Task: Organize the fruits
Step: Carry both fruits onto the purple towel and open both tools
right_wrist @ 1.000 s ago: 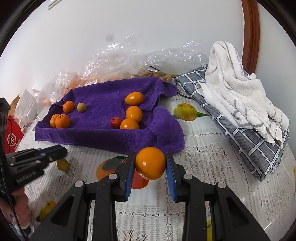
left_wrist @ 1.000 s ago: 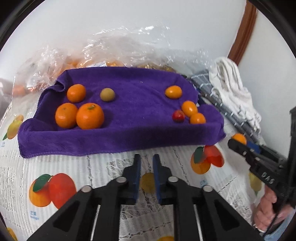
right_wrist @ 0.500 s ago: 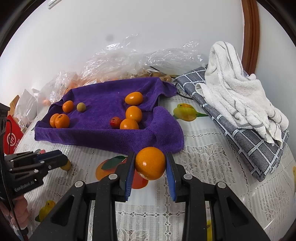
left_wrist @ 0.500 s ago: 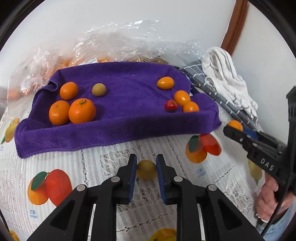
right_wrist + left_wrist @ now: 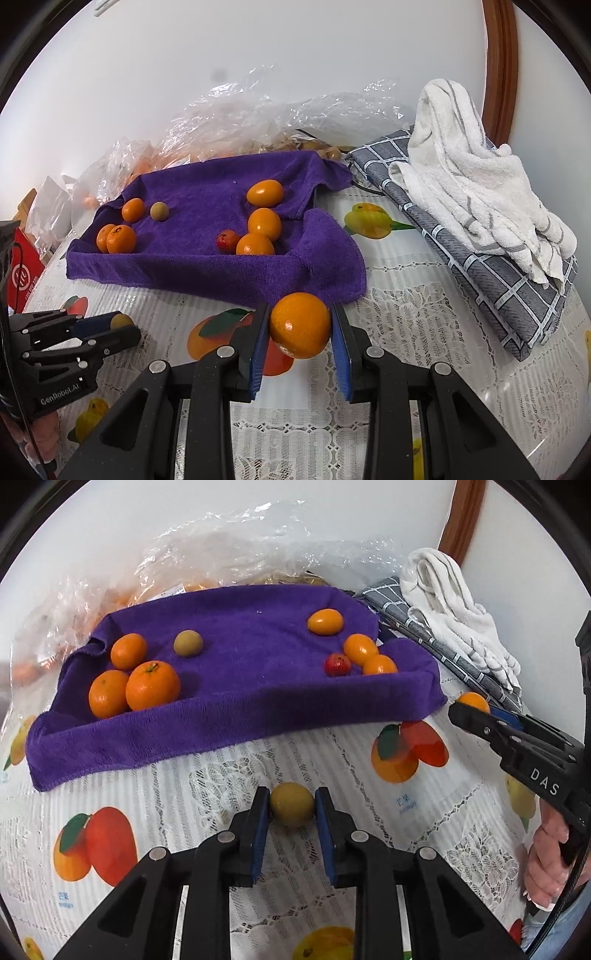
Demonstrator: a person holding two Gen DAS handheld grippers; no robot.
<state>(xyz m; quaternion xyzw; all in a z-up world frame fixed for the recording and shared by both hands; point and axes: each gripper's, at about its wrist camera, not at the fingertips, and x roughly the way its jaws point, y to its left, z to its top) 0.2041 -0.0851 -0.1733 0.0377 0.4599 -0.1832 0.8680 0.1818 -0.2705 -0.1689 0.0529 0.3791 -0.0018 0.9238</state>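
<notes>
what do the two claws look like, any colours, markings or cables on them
Both are matte black plastic with angular, truss-like arms, silver round screws at the pivots and blue pads lining the inner faces. The left claw carries white "GenRobot.AI" lettering on its side in the right wrist view. The right claw shows white "DAS" lettering in the left wrist view, and a thin black cable hangs by its handle.

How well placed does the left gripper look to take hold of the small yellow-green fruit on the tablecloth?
Probably well: the left gripper has its opening jaws on either side of the fruit, with only bare tablecloth around it and nothing in the way.
</notes>
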